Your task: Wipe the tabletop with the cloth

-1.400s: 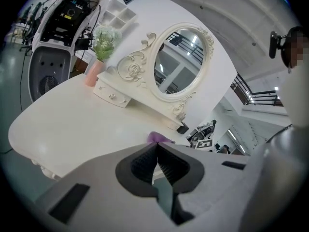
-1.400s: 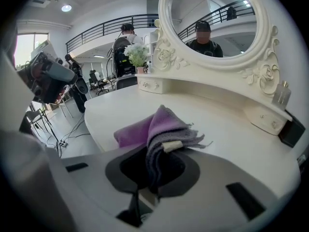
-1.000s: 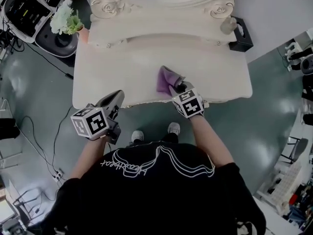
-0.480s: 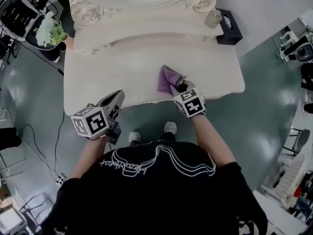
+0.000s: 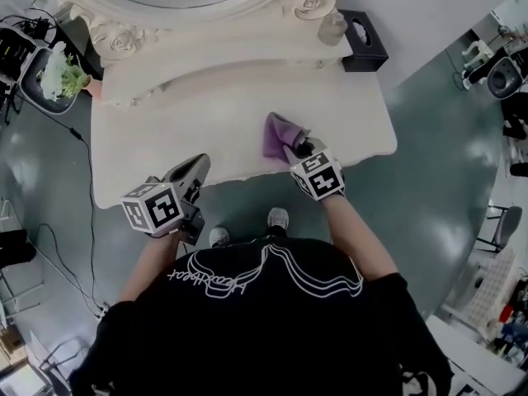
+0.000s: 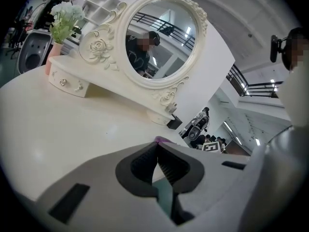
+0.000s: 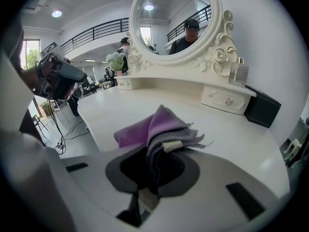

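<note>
Mid-frame, the right gripper (image 5: 299, 148) clamped a crumpled purple cloth (image 5: 278, 135) on the cream tabletop (image 5: 198, 114); lower left, the left gripper (image 5: 195, 166) sat closed, empty.

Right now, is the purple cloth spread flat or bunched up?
Bunched up: the cloth rises in gathered folds above the tabletop, one end pinched between the jaws of the right gripper.

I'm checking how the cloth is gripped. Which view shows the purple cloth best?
The right gripper view: the purple cloth is large and central, bunched between the right gripper's jaws on the tabletop. The head view shows it small, partly behind that gripper. The left gripper view shows only a purple sliver beyond the left gripper's closed jaws.
</note>
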`<state>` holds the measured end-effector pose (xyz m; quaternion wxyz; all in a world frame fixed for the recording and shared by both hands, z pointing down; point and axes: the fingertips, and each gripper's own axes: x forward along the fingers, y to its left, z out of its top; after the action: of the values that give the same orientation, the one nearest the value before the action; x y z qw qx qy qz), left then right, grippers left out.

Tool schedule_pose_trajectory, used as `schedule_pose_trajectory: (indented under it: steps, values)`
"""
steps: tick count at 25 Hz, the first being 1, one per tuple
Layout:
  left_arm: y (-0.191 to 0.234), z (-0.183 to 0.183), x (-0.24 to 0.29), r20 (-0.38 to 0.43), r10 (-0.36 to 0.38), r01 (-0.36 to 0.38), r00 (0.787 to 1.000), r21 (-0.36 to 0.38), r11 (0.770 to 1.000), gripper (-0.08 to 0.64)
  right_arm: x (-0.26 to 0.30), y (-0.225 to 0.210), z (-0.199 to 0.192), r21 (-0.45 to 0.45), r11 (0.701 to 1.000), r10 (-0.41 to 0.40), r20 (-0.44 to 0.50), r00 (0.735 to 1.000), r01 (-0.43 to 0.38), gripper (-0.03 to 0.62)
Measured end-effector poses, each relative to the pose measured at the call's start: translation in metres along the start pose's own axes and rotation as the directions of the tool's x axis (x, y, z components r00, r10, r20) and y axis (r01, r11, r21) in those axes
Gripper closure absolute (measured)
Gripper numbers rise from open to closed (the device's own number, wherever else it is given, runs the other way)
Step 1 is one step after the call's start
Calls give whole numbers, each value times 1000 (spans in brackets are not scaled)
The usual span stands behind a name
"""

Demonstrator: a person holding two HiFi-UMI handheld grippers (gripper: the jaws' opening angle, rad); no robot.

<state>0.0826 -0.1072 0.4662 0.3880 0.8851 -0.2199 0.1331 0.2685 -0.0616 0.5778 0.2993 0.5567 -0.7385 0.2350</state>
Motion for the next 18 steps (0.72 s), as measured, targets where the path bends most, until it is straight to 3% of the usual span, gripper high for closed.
schedule_pose_trajectory:
  steps: [18]
  values:
    - [-60, -4, 77, -5, -71, 71, 997, 36, 997, 555, -42, -87, -39, 39, 998, -54, 4, 999, 54, 543]
